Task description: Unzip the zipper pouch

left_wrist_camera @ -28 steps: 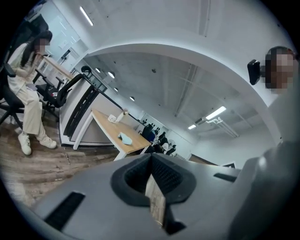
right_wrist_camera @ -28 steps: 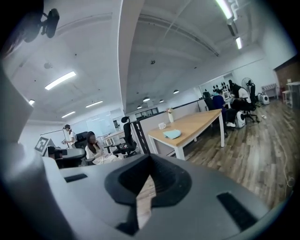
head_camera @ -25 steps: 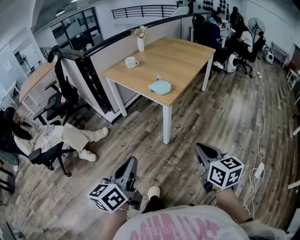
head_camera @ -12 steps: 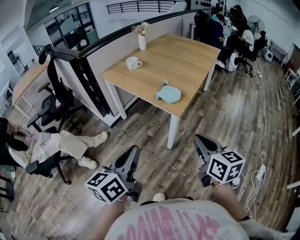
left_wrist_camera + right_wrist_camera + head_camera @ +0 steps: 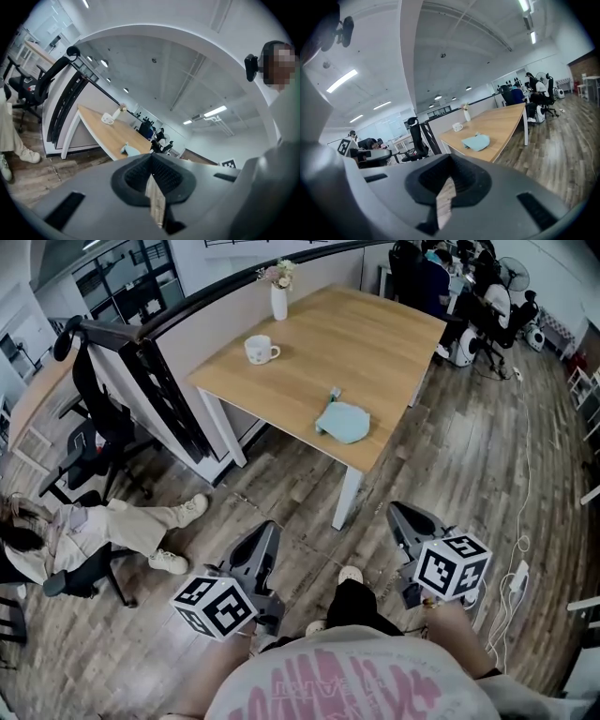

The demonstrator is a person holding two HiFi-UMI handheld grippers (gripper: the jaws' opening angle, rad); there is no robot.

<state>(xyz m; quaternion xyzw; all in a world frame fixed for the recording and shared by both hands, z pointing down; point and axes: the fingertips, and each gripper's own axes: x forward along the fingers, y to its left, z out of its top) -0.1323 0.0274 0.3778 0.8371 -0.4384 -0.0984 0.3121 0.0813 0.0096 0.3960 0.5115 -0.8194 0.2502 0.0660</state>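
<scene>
The light blue zipper pouch (image 5: 342,421) lies flat near the front edge of the wooden table (image 5: 375,343). It also shows in the left gripper view (image 5: 132,150) and the right gripper view (image 5: 476,141). My left gripper (image 5: 266,529) is low in the head view, over the wood floor, well short of the table. My right gripper (image 5: 397,513) is beside it at the same distance. In their own views both the left gripper (image 5: 151,159) and the right gripper (image 5: 448,163) are shut with nothing between the jaws.
A white mug (image 5: 258,350) and a vase of flowers (image 5: 278,298) stand at the table's far side. A black office chair (image 5: 89,418) and a seated person (image 5: 84,531) are on the left. A cable with a power strip (image 5: 516,579) lies on the floor at right.
Both grippers and the camera have moved forward across the floor, so the table and pouch sit closer and lower in the head view. Both jaws stay shut.
</scene>
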